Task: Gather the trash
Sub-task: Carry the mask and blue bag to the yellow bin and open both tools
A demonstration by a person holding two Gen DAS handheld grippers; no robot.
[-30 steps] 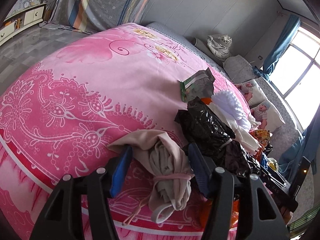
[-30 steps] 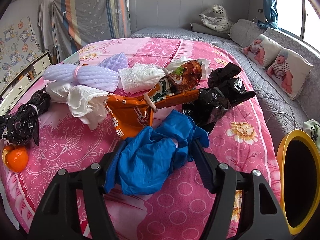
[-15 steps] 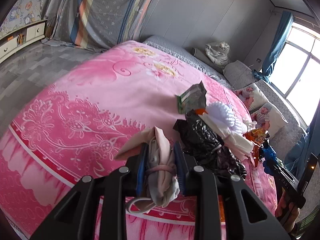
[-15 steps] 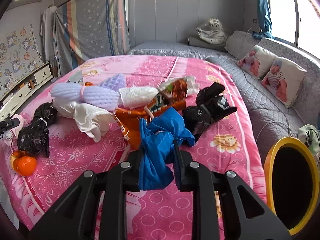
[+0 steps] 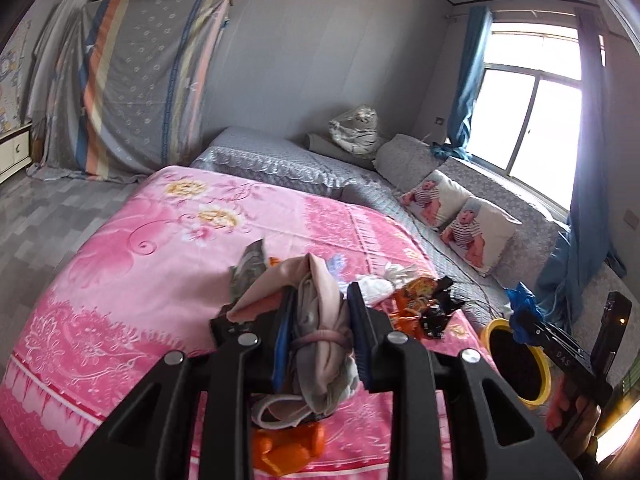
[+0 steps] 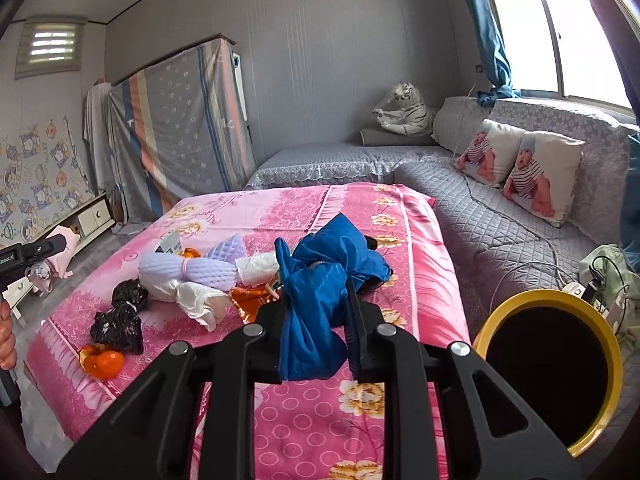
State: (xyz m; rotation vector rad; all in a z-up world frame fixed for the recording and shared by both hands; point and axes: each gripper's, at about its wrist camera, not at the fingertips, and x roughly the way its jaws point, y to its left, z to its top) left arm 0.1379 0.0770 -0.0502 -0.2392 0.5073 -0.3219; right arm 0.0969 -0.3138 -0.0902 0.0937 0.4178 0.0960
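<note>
My left gripper (image 5: 320,298) is shut on a beige cloth bundle (image 5: 324,364) tied with a pink band, held above the near edge of the pink bed (image 5: 132,280). My right gripper (image 6: 316,300) is shut on a crumpled blue plastic bag (image 6: 340,248), lifted over the bed (image 6: 420,280). A yellow-rimmed bin (image 6: 496,312) stands on the floor to its right, also seen as the yellow bin (image 5: 540,400) below the right gripper (image 5: 524,322). On the bed lie a purple foam net (image 6: 184,268), white paper (image 6: 196,300), a black bag (image 6: 120,320) and orange wrappers (image 6: 248,300).
A grey quilted couch (image 6: 500,216) with two baby-print pillows (image 6: 540,172) runs along the bed's right side, with a cable (image 6: 520,228) and a power strip (image 6: 576,290) on it. A toy tiger (image 6: 404,112) sits at the far corner. A striped sheet (image 5: 140,80) hangs on the left.
Both grippers closed on their bundles, the left on the beige cloth and the right on the blue bag, and then rose off the bed with them. The bin came into the left wrist view.
</note>
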